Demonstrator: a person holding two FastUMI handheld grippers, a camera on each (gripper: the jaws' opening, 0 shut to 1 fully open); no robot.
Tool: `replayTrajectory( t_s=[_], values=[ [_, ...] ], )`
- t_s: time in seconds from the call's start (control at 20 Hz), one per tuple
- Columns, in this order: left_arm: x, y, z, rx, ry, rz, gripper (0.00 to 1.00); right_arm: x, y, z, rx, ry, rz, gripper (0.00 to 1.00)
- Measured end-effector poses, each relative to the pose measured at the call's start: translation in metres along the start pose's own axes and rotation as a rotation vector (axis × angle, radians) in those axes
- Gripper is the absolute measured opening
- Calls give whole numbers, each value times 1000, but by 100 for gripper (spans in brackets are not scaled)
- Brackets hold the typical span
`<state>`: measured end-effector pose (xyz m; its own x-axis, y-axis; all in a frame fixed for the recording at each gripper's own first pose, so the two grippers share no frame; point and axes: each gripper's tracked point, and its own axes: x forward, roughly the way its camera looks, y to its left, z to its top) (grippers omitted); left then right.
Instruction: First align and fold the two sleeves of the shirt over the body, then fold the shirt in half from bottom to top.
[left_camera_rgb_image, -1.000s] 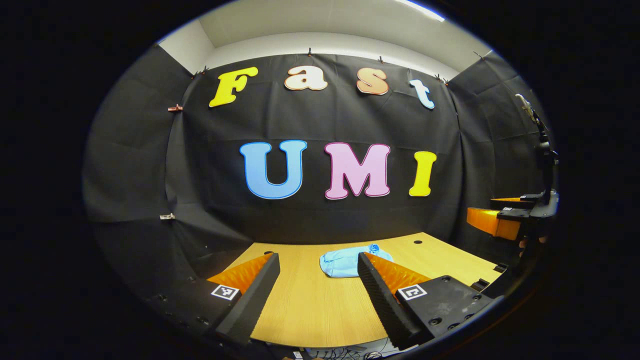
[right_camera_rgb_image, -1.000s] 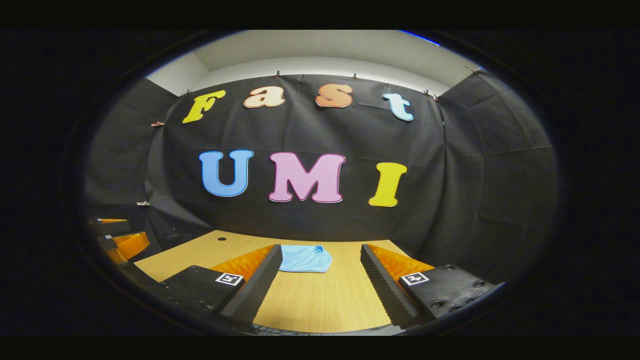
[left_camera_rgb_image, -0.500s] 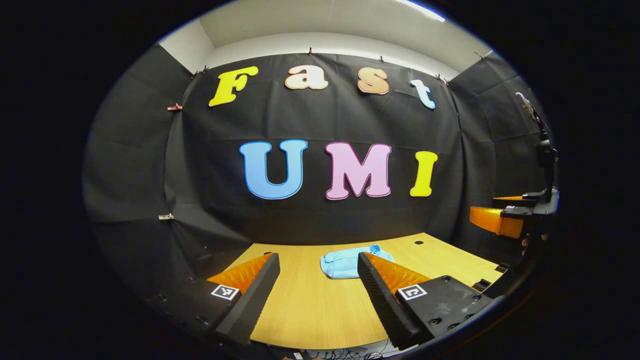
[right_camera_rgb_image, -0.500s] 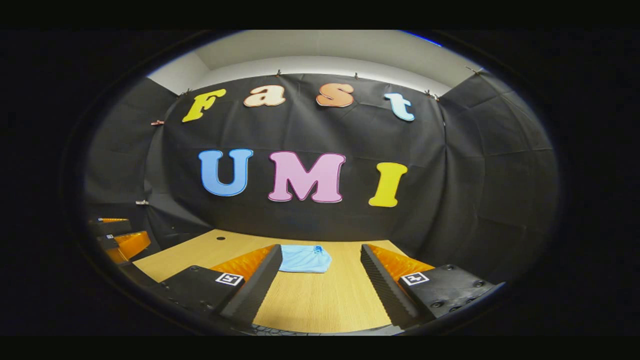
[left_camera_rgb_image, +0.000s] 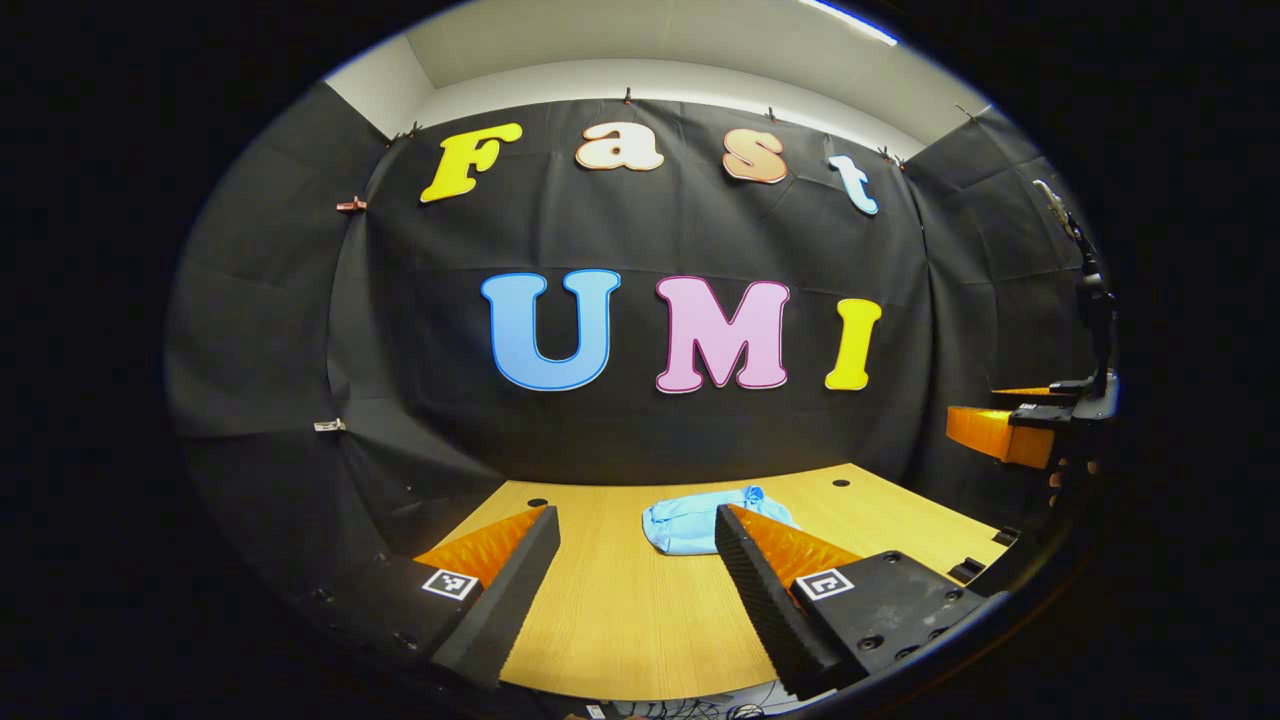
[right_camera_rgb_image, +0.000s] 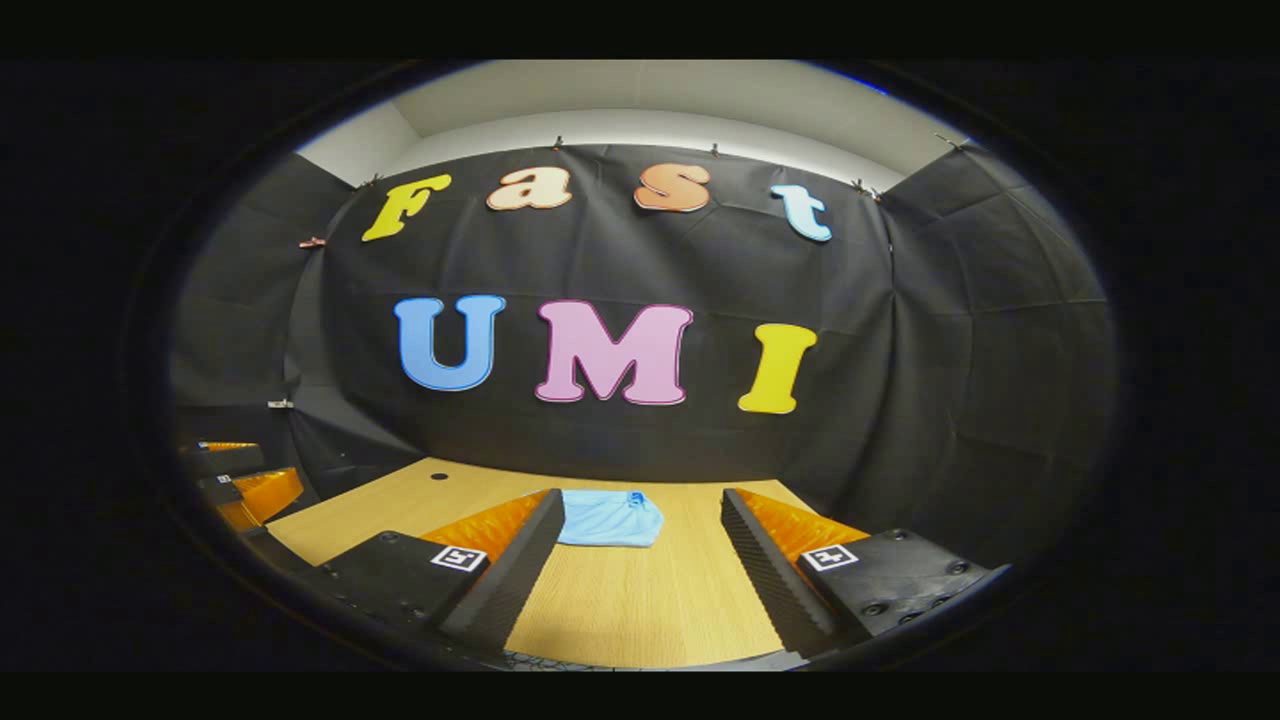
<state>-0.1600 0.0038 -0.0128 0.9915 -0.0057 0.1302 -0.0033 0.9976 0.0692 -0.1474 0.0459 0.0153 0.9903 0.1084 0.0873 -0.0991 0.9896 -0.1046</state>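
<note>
A light blue shirt (left_camera_rgb_image: 688, 522) lies folded into a small bundle on the far part of the wooden table (left_camera_rgb_image: 620, 610). My left gripper (left_camera_rgb_image: 637, 590) hovers open above the table's near side, well short of the shirt, with nothing between its fingers. In the right gripper view the same shirt (right_camera_rgb_image: 610, 517) lies ahead, partly behind the left finger. My right gripper (right_camera_rgb_image: 635, 570) is open too, empty and raised over the table (right_camera_rgb_image: 640, 600). The right gripper (left_camera_rgb_image: 1010, 430) also shows at the far right of the left gripper view, held by a hand.
The table has small round holes near its back edge (left_camera_rgb_image: 840, 483) (right_camera_rgb_image: 440, 476). Black cloth walls close the booth behind and on both sides. The left gripper (right_camera_rgb_image: 245, 485) appears at the left edge of the right gripper view. Cables hang below the table's near edge (left_camera_rgb_image: 690, 708).
Both grippers have risen or tilted slightly; the wall shifts a little in both views. The shirt stays where it was, and both grippers stay open.
</note>
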Motion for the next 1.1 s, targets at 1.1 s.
replayTrajectory(
  t_s=[1.1],
  values=[
    [25,39,3,-3,17,17,100,29,27,14,-24,36,28,98]
  ],
)
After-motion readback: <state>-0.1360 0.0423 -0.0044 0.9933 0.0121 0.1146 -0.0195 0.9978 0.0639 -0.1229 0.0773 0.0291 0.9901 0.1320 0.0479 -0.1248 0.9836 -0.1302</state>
